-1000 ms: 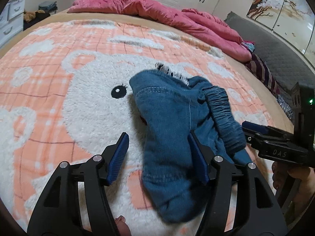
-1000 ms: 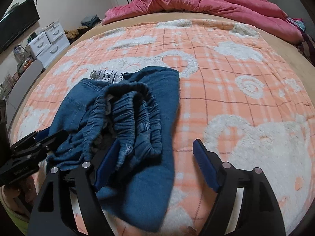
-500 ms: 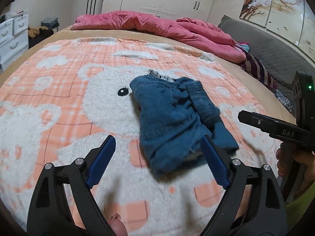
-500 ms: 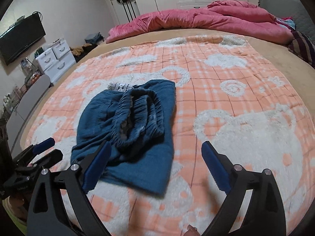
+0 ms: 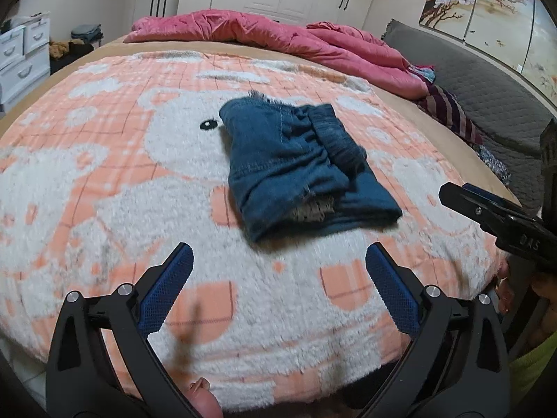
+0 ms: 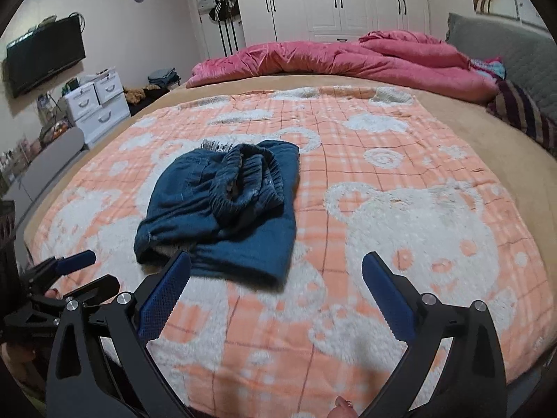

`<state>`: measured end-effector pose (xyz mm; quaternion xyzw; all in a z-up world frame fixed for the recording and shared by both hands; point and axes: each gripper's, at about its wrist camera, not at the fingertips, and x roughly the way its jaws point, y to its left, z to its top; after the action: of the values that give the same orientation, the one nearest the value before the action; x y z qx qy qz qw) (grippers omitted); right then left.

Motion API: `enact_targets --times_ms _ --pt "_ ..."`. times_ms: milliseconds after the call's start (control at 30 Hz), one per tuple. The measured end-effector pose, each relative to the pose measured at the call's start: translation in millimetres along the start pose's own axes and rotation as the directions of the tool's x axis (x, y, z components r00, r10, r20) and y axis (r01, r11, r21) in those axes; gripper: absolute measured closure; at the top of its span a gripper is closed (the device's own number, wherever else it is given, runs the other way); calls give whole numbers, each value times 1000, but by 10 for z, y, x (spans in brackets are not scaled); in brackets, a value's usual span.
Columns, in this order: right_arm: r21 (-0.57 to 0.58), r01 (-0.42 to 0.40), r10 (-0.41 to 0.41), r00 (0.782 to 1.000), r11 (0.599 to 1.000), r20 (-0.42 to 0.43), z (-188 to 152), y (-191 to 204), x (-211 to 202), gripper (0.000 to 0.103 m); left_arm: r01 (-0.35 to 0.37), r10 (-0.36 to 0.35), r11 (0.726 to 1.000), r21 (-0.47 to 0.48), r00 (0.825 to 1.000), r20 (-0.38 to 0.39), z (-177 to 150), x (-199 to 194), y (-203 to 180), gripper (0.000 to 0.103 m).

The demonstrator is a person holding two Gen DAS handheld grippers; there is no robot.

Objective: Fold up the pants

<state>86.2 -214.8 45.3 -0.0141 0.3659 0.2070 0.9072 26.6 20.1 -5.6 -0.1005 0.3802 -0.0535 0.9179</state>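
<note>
Folded pants (image 5: 303, 170) lie on the bear blanket (image 5: 104, 188).
Left gripper (image 5: 278, 271) and right gripper (image 6: 276, 280) both gape wide, holding nothing.

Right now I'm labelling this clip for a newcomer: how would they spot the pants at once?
Find the bed's orange-and-white bear blanket. Near its middle, by a white bear's black eye, lies a folded bundle: the blue denim pants, elastic waistband on top. It is the only blue thing on the blanket; the pink quilt lies beyond.

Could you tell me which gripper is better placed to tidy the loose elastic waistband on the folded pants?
Probably the right gripper: the waistband bunches on its side of the pants. Both grippers are open and clear of the cloth.
</note>
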Motion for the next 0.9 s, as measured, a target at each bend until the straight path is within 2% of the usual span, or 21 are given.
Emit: enact_targets --times_ms 333,900 --pt "-76 59 -60 998 995 -10 -239 100 -44 5 -11 11 1000 -16 1000 -14 -181 -11 10 10" --pt "-65 53 -55 998 996 -28 -253 38 43 5 -42 42 999 -23 999 -19 -186 -11 1 10"
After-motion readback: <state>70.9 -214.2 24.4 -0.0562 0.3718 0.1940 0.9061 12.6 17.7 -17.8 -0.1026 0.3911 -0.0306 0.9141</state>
